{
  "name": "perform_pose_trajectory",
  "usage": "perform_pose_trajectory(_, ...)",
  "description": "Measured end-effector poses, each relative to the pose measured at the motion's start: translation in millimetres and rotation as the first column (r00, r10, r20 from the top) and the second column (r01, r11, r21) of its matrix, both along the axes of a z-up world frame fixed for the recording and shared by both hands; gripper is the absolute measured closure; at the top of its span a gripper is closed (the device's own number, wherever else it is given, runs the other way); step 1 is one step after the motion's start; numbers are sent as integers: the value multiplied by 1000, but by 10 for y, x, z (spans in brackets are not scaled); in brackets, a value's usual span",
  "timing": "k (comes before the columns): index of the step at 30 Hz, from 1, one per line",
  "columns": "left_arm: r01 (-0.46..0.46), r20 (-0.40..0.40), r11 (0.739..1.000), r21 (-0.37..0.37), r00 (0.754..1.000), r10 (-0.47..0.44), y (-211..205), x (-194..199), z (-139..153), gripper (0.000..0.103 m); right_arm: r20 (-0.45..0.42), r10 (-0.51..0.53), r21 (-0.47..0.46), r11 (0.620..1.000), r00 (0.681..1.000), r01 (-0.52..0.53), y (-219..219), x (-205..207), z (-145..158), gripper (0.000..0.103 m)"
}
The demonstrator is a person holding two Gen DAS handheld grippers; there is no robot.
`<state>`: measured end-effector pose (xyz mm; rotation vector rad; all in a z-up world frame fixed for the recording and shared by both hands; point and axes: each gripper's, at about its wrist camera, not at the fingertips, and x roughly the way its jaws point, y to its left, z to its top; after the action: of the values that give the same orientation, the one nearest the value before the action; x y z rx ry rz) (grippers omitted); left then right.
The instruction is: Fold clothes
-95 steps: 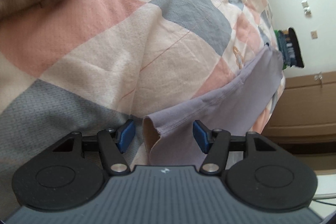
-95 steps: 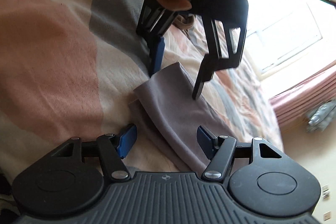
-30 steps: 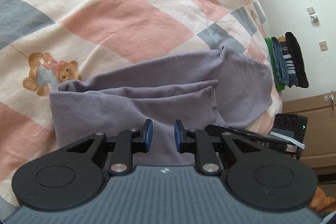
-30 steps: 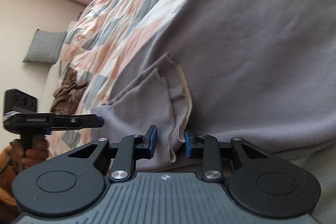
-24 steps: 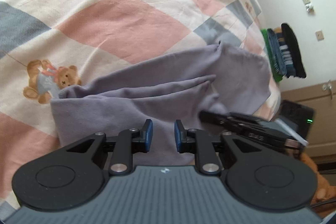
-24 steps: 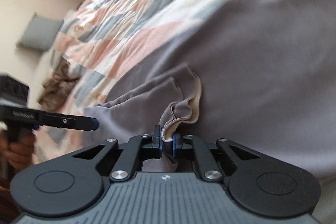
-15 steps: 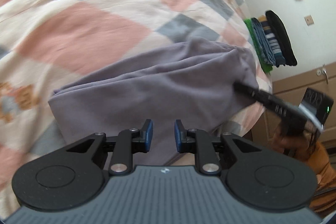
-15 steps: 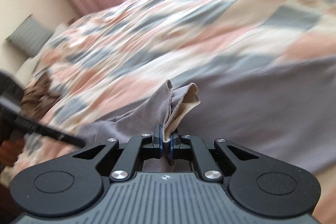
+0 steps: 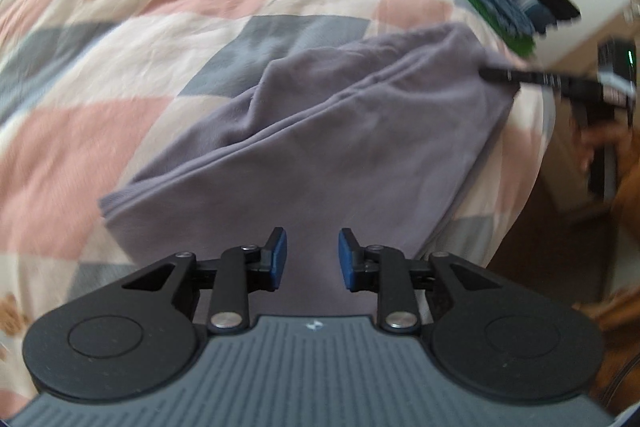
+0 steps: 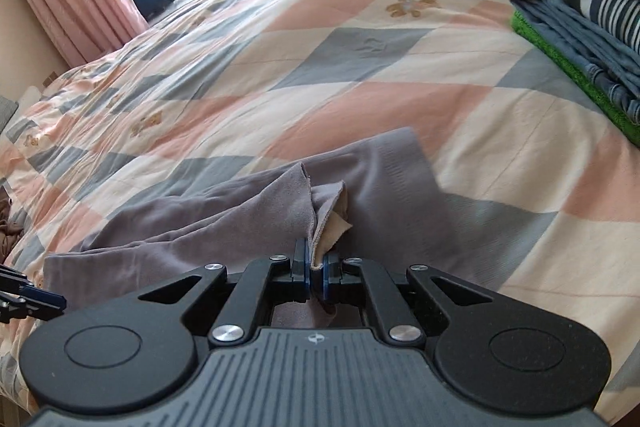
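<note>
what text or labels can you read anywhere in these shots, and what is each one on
No text reads legibly in either view.
Left gripper housing: a small moulded emblem, a symbol, not letters.
Right gripper housing: the same emblem, no letters.
Right gripper's finger, seen from the left wrist: pale markings, too blurred to read.
Grey garment, quilt, folded stack: no print or tags visible.

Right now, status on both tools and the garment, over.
Right tool shut on grey garment edge. Left tool open above it, holding nothing. Folded stack off to the side, nothing in the way.
</note>
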<state>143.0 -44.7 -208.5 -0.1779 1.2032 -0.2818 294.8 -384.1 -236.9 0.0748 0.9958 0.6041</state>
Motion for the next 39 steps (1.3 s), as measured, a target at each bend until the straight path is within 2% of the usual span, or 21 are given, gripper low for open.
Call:
perform_pose_trajectory(5, 100, 4, 988, 121, 995, -101, -59, 1, 42, 74, 61, -24, 18, 1000, 998, 23, -120, 75, 88, 99)
perform_pose_trajectory(9, 122, -15, 981, 153, 993, -121, -96, 26, -31, 74, 178, -24, 54, 998, 984, 15, -214, -15, 294, 99)
perform_pose_trajectory(11, 122, -31, 981, 153, 992, -119, -116, 46, -110, 74, 205, -27, 41, 999, 978, 19, -235, -62, 342, 99)
perform_pose_trajectory(13, 124, -43, 980, 154, 992, -119, -144, 73, -185, 73, 147, -36, -14, 999, 989, 38, -250, -10, 194, 99)
perform_pose_trajectory(14, 127, -47, 980, 155, 992, -121, -160, 86, -213, 73, 85, -54, -35, 998, 995, 57, -272, 54, 57, 99)
perform_pose_trajectory(17, 141, -51, 977, 157, 990, -135, -184, 109, -235, 72, -31, -111, -12, 994, 993, 110, -370, 210, -299, 99)
perform_pose_trajectory(20, 156, -58, 975, 158, 987, -148, -171, 109, -220, 72, -28, -120, -8, 993, 992, 120, -342, 272, -302, 98)
perform_pose_trajectory(22, 165, -54, 973, 163, 986, -158, -173, 117, -177, 72, 9, -167, -64, 984, 986, 167, -341, 262, -250, 89)
perform_pose_trajectory(24, 173, -22, 973, 152, 985, -171, -164, 132, -102, 73, 67, -219, -124, 966, 973, 226, -337, 234, -172, 75)
perform_pose_trajectory(26, 178, 16, 974, 141, 983, -182, -151, 172, -50, 80, 136, -230, -108, 963, 964, 246, -302, 144, -44, 77)
perform_pose_trajectory(27, 183, 28, 973, 143, 982, -189, -148, 204, -48, 86, 153, -216, -76, 970, 964, 229, -263, 98, 3, 77)
perform_pose_trajectory(29, 195, 37, 967, 162, 978, -204, -139, 281, -91, 89, 162, -142, -48, 987, 977, 151, -90, 46, 24, 77)
perform_pose_trajectory(32, 202, 53, 965, 164, 976, -213, -58, 404, -227, 93, 138, -77, -86, 992, 987, 90, 154, 136, -177, 78)
perform_pose_trajectory(33, 195, 45, 968, 156, 978, -204, -6, 451, -292, 98, 135, -87, -99, 990, 987, 101, 172, 192, -273, 80)
perform_pose_trajectory(35, 162, 42, 978, 130, 985, -169, 115, 507, -344, 100, 146, -138, -111, 982, 979, 155, 121, 293, -418, 87)
perform_pose_trajectory(36, 145, 54, 983, 116, 987, -152, 167, 501, -318, 100, 154, -180, -121, 972, 971, 200, 76, 330, -443, 72)
perform_pose_trajectory(37, 123, 70, 986, 114, 989, -132, 212, 474, -273, 100, 155, -229, -128, 960, 961, 249, 21, 355, -431, 62)
perform_pose_trajectory(38, 100, 86, 988, 117, 990, -110, 254, 440, -225, 100, 158, -270, -127, 948, 950, 290, -43, 345, -397, 60)
perform_pose_trajectory(39, 78, 93, 991, 111, 992, -88, 297, 401, -180, 100, 170, -296, -132, 938, 940, 319, -88, 305, -344, 63)
